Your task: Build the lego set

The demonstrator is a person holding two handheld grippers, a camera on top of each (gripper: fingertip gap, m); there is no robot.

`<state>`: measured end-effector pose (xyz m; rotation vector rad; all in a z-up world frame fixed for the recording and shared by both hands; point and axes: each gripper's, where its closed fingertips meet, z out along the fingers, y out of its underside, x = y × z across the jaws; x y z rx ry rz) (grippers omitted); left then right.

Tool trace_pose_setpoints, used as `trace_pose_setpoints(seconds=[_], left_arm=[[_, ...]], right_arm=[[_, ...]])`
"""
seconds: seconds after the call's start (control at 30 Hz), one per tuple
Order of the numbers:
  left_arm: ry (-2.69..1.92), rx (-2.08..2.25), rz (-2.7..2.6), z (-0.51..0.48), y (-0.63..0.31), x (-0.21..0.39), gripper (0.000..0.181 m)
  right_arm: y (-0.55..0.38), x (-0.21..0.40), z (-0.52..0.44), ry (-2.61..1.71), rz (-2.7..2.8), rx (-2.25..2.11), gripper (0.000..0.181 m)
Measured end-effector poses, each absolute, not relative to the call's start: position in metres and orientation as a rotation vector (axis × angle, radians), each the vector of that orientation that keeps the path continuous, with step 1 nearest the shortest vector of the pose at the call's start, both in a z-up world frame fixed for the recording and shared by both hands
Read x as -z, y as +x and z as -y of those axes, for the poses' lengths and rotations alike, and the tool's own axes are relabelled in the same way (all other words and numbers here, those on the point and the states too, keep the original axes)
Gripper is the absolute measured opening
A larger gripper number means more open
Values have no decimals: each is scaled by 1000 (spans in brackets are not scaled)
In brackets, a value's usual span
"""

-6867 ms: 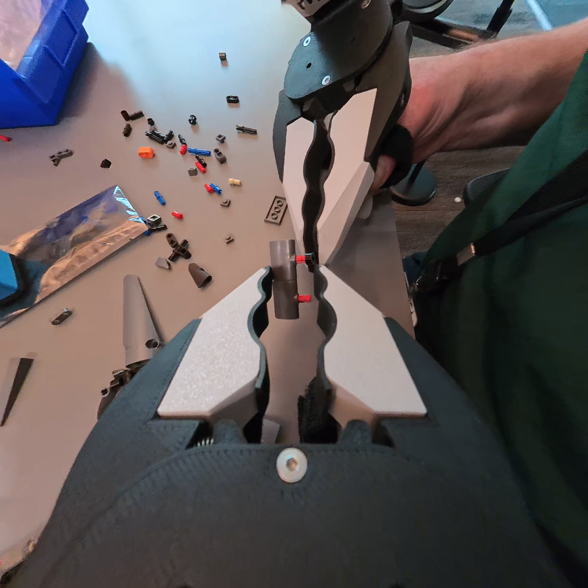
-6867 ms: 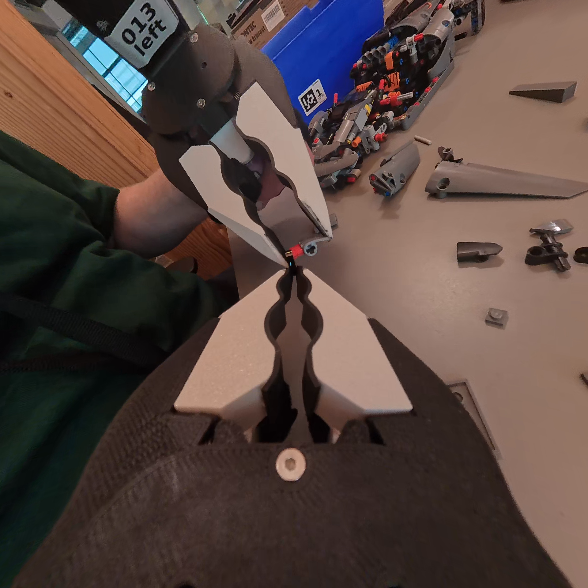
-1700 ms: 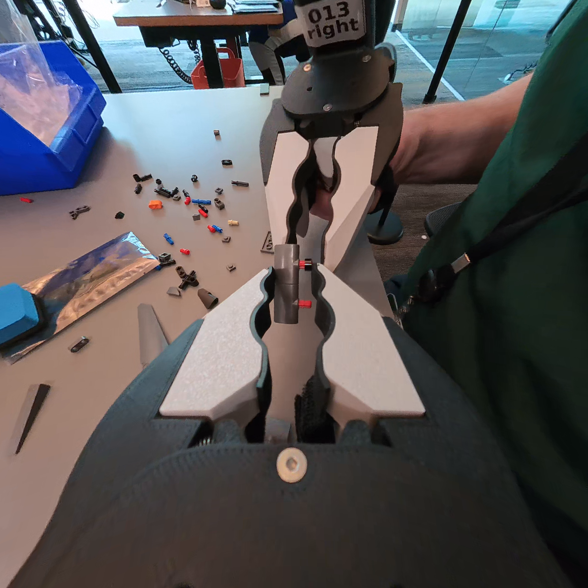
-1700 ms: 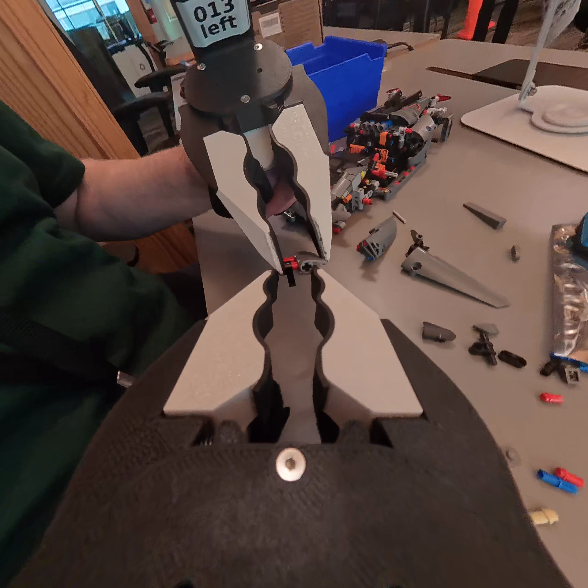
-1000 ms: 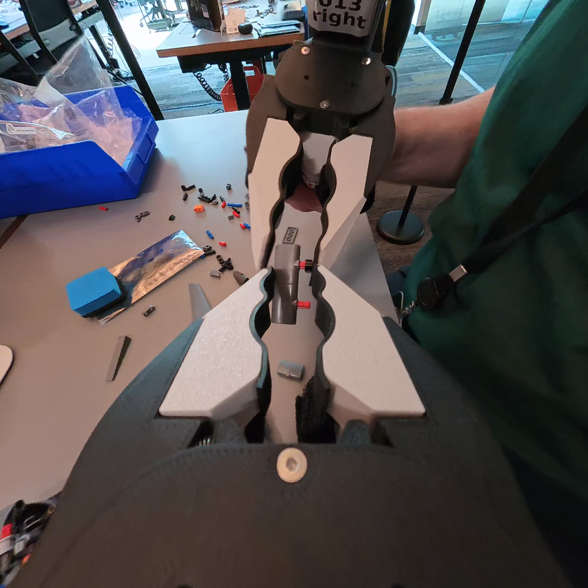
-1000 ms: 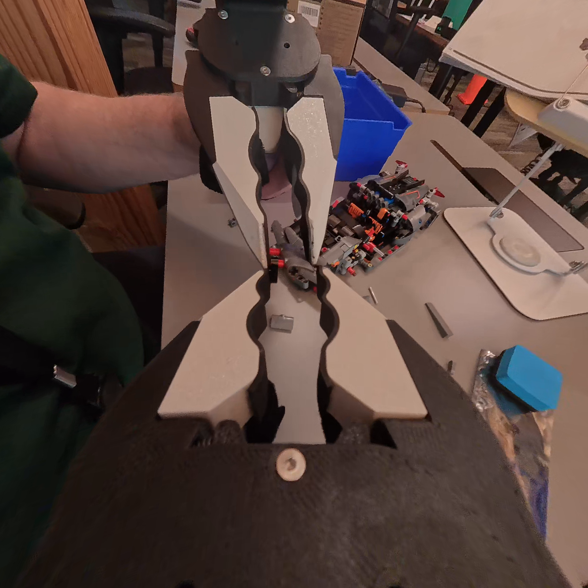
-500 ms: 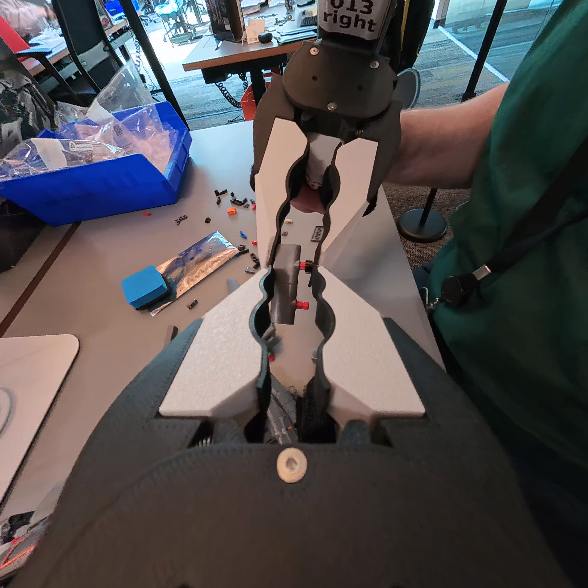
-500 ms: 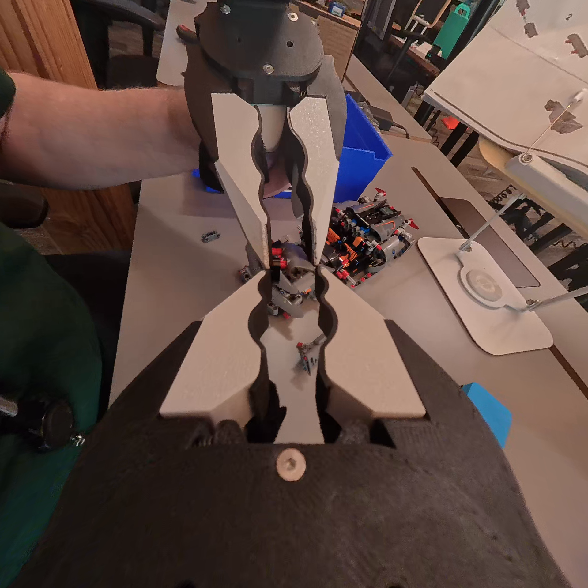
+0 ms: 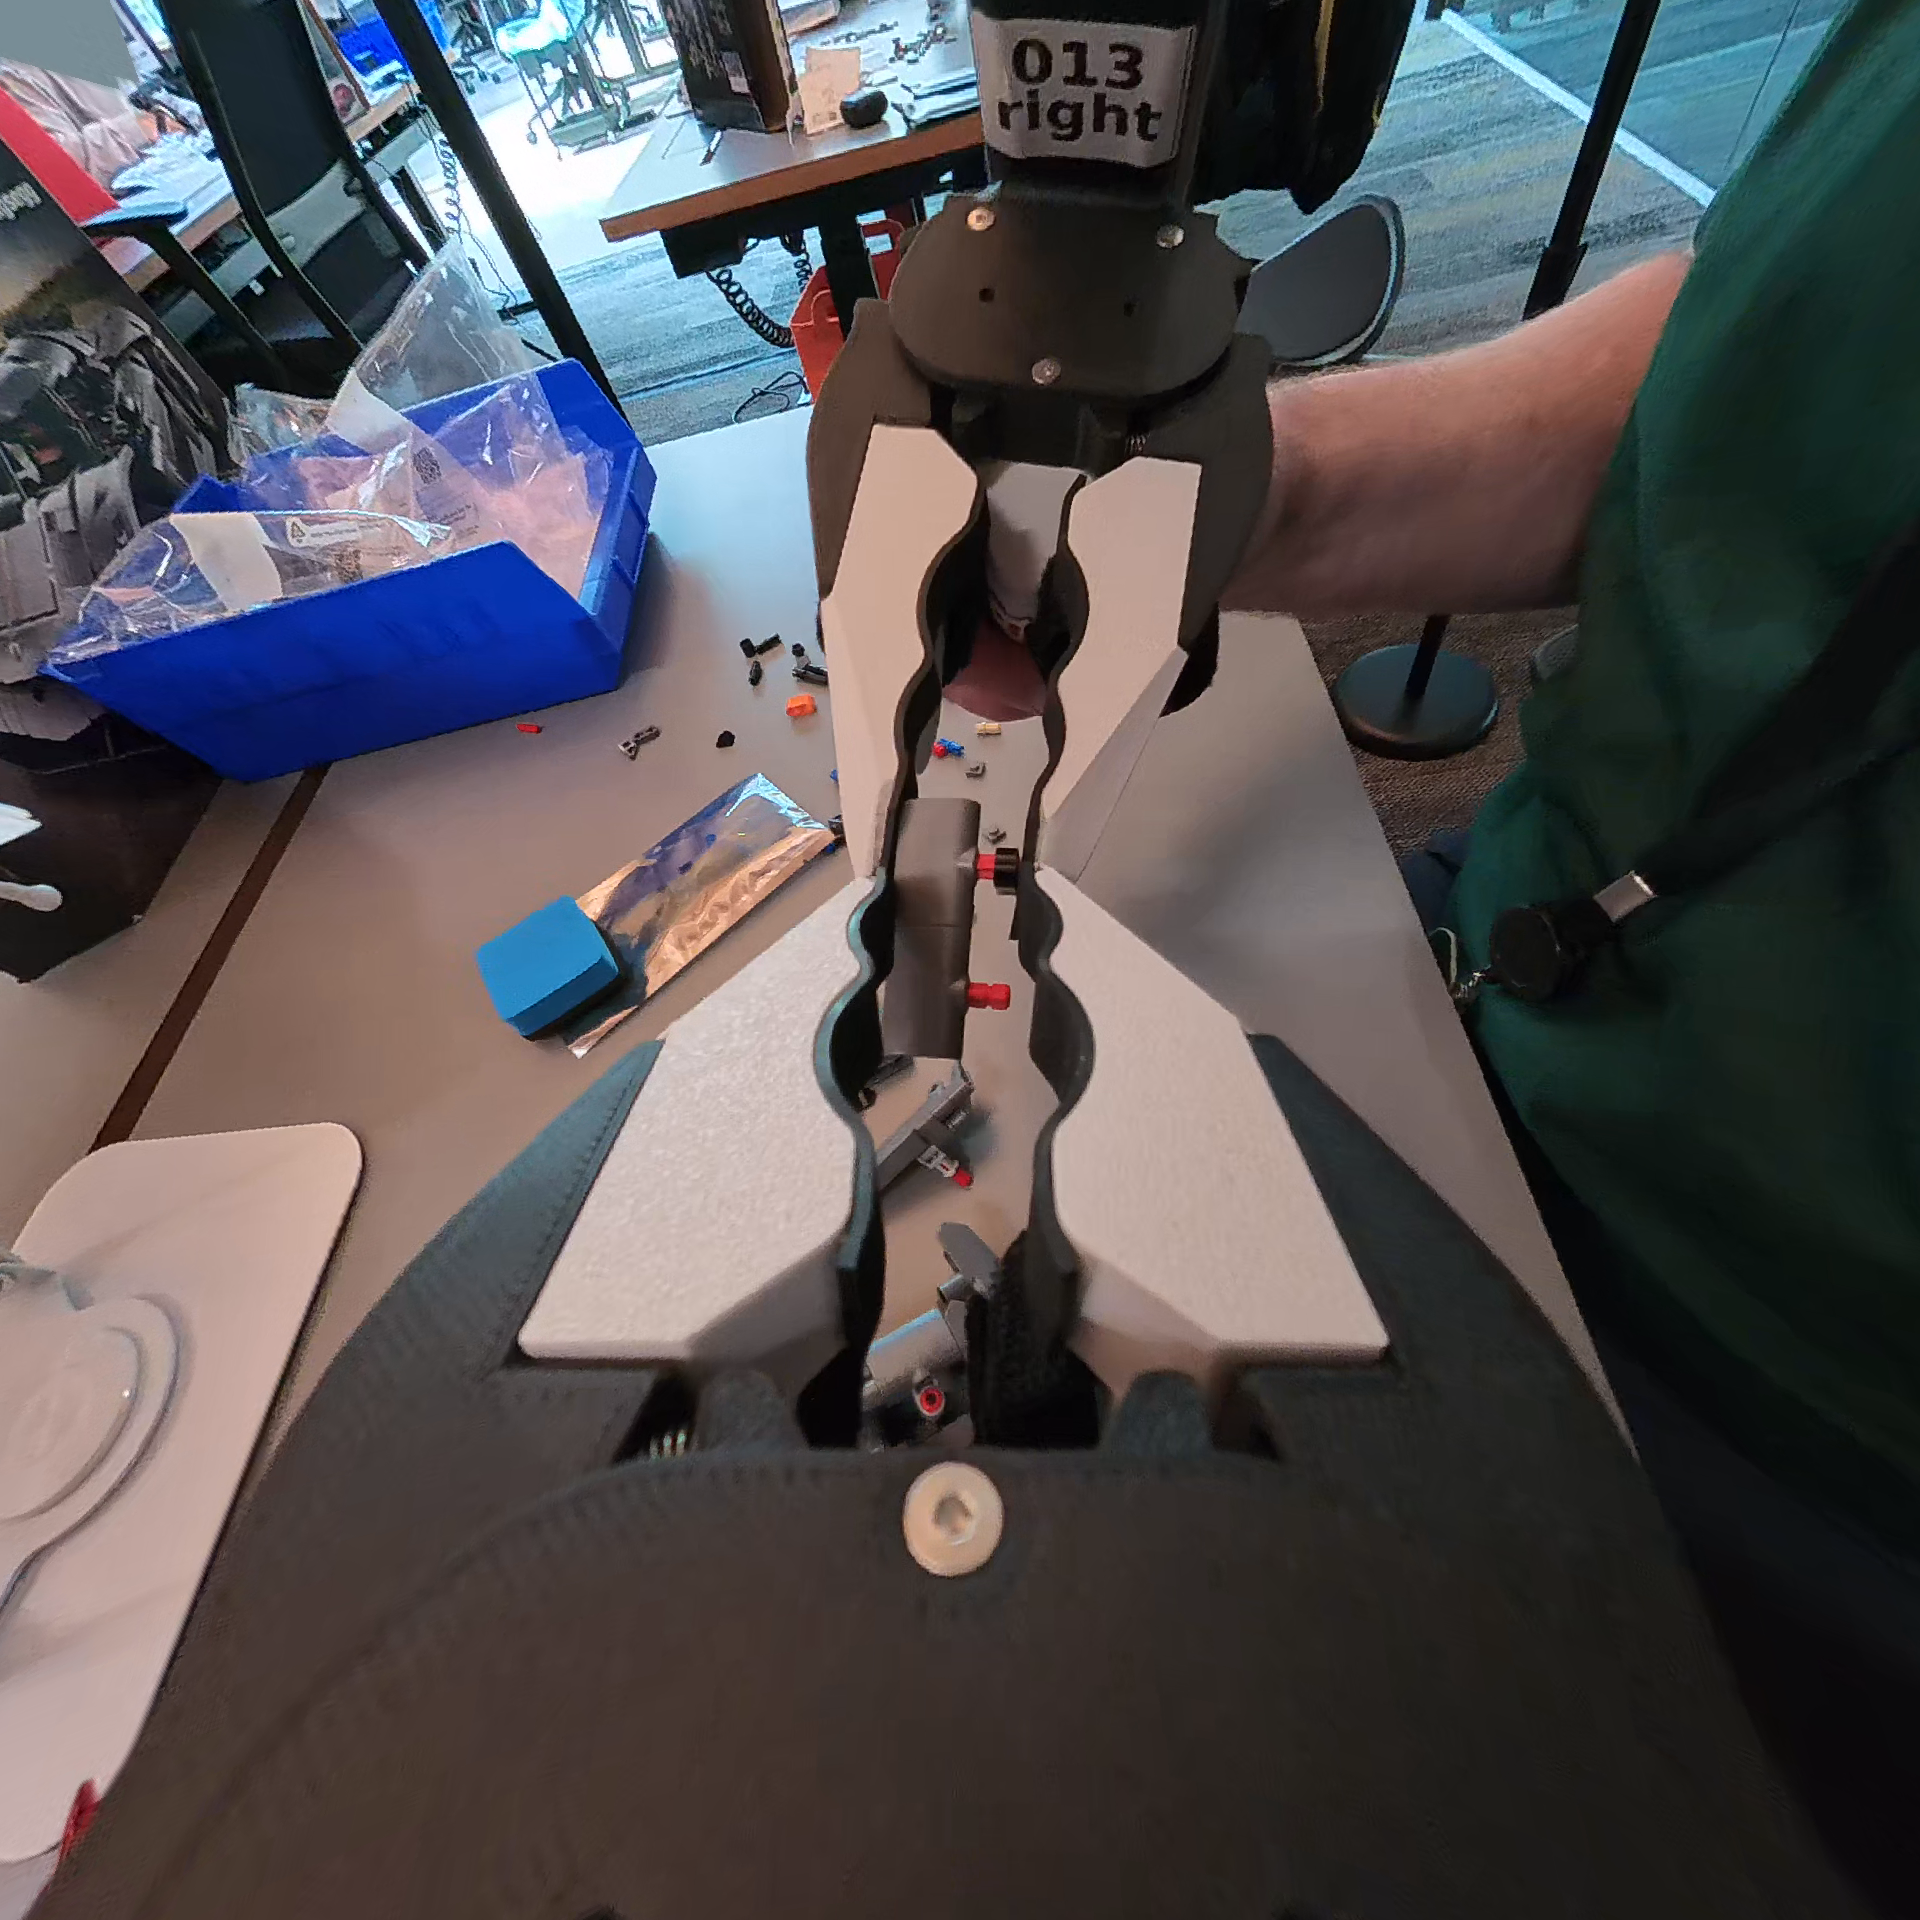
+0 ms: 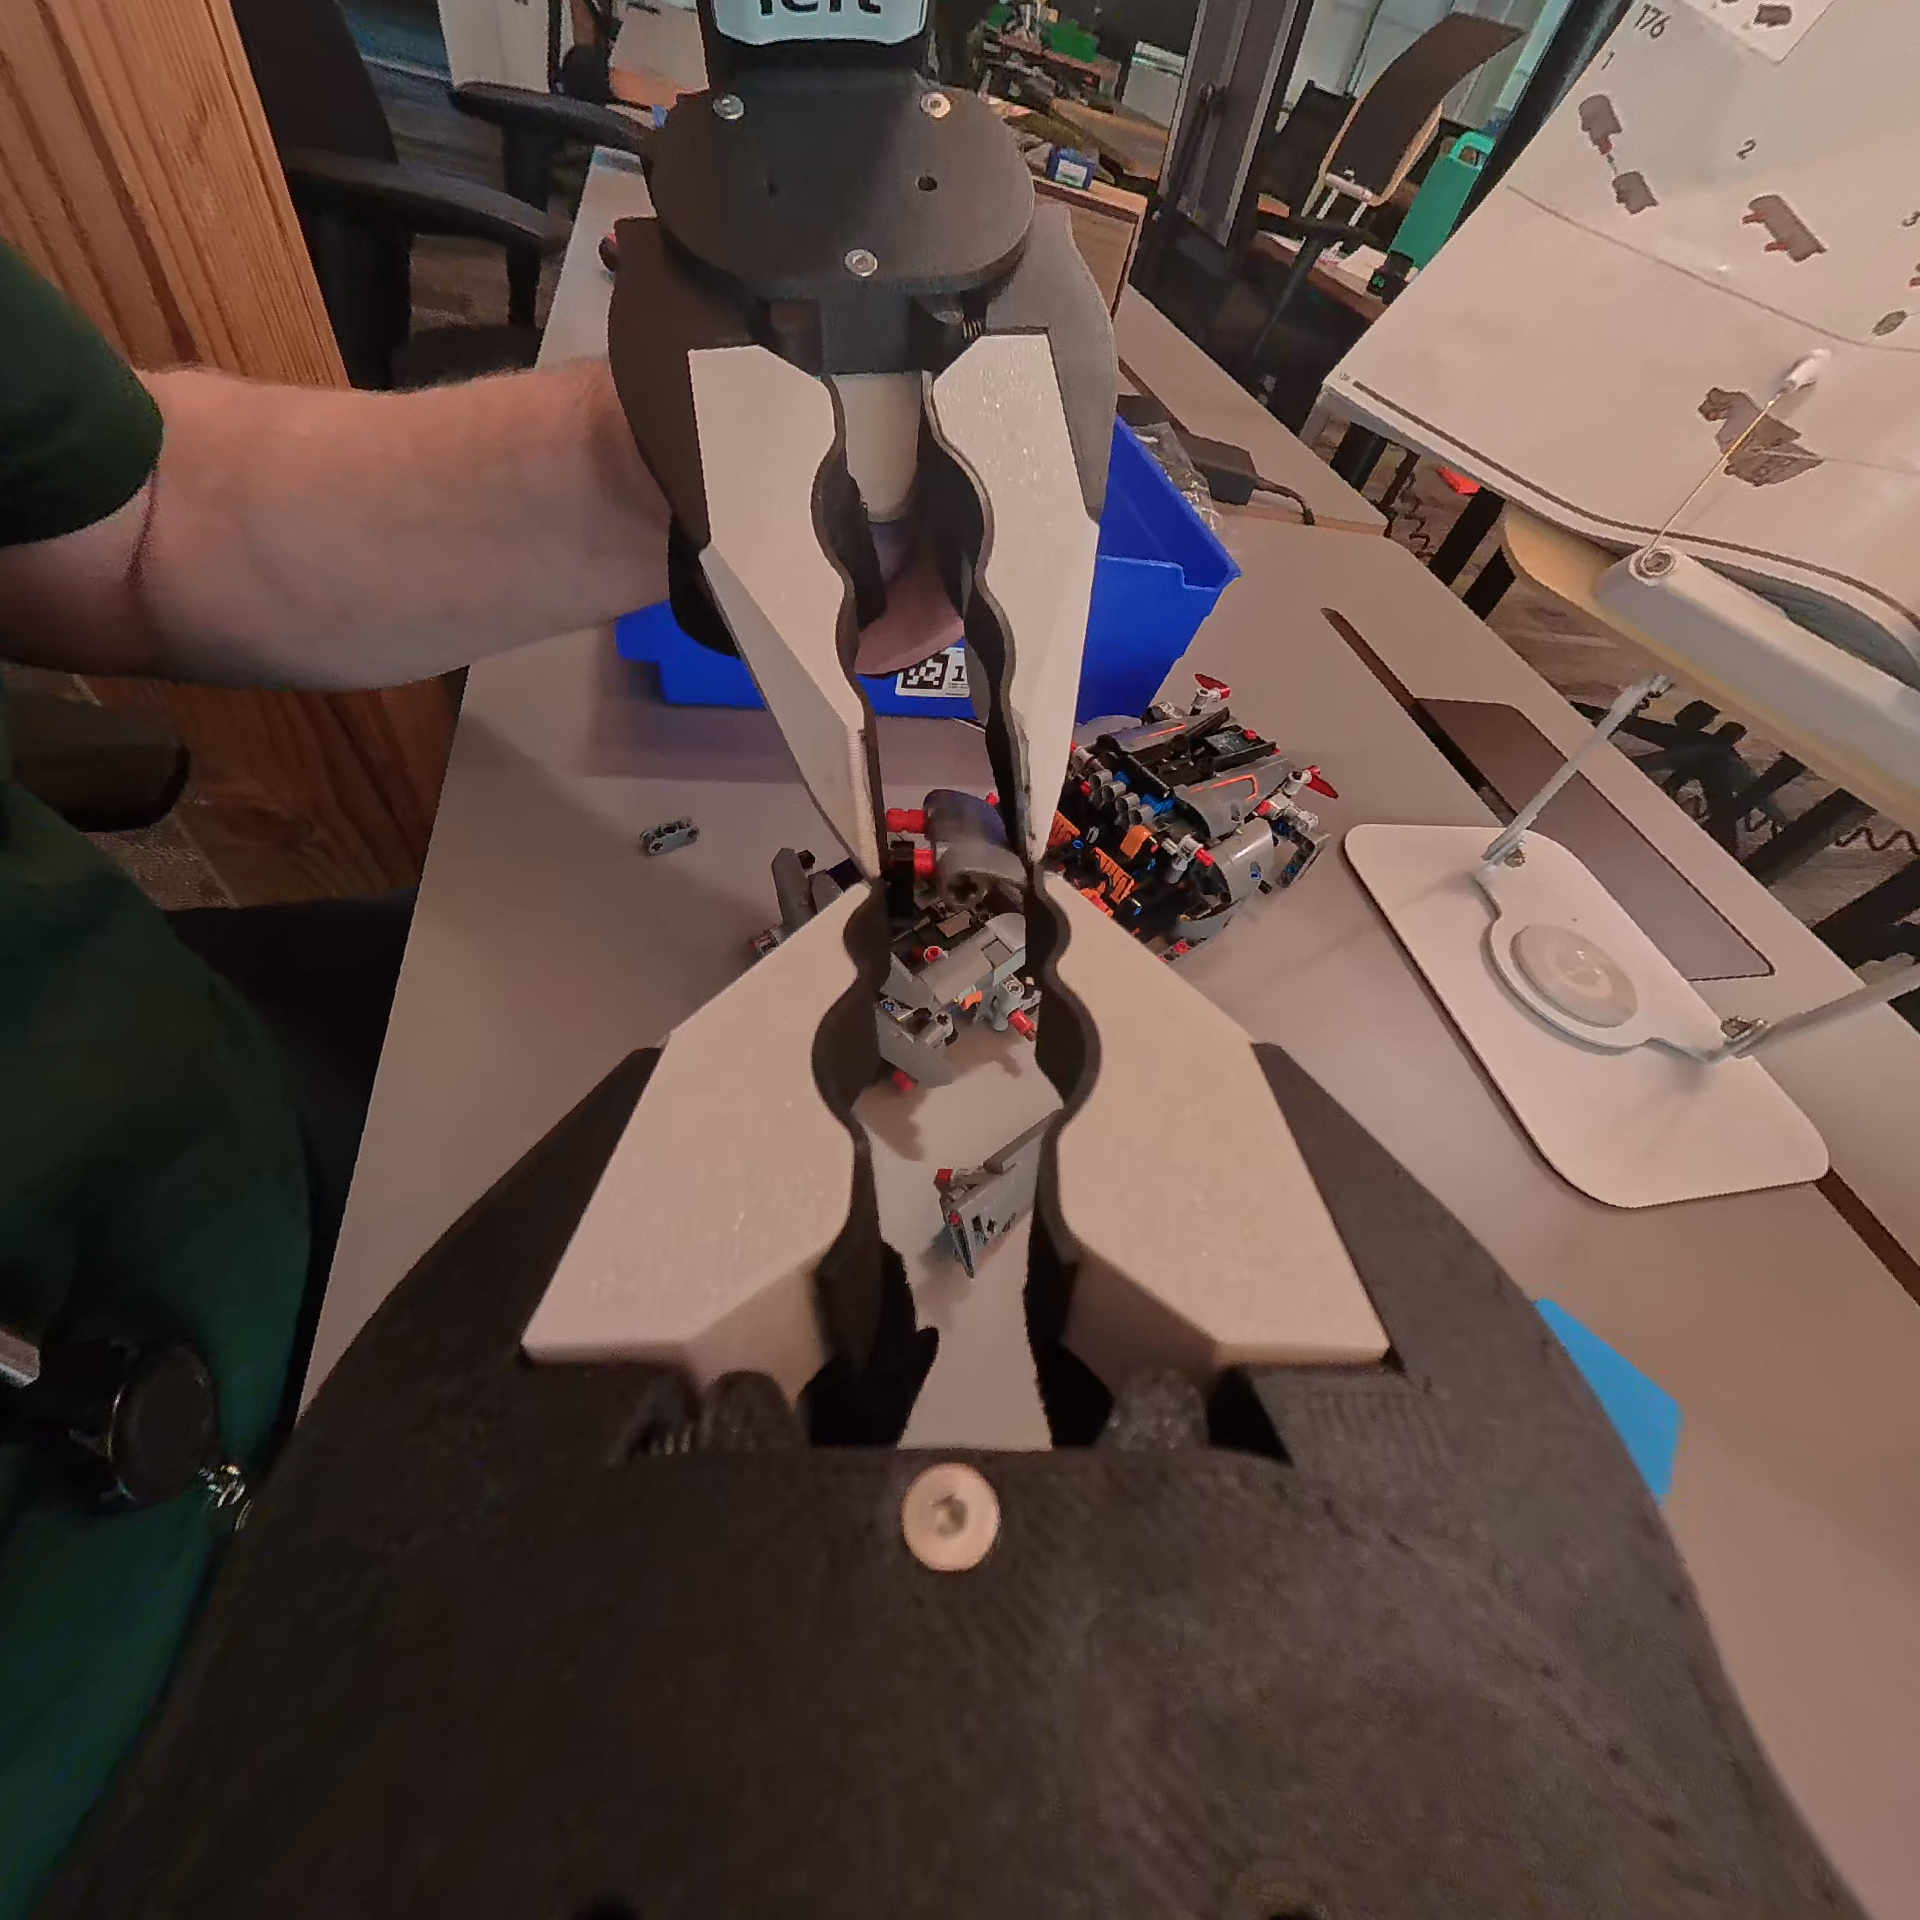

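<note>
left gripper (image 9: 940,883) clamped on the grey connector (image 9: 933,930) | right gripper (image 9: 956,831) eased apart, only a thin gap now, black bush (image 9: 1004,869) left seated on the upper red pin (image 9: 985,864) | both lifted higher over the table (image 9: 1226,790) lately | bush step looks done, lower pin still bare

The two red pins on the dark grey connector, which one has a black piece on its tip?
The upper red pin, farther from the left gripper's base; it carries the black piece. The lower red pin is bare.
</note>
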<state>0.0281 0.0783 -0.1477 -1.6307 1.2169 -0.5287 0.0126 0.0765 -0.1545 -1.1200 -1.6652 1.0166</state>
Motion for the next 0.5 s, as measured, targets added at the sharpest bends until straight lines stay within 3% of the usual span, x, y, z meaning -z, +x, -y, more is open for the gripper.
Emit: trace_pose_setpoints(seconds=[0.5], left_arm=[[-1651, 524, -1275, -80, 31, 154, 21]], right_arm=[[15, 161, -79, -1136, 1669, -1066, 22]])
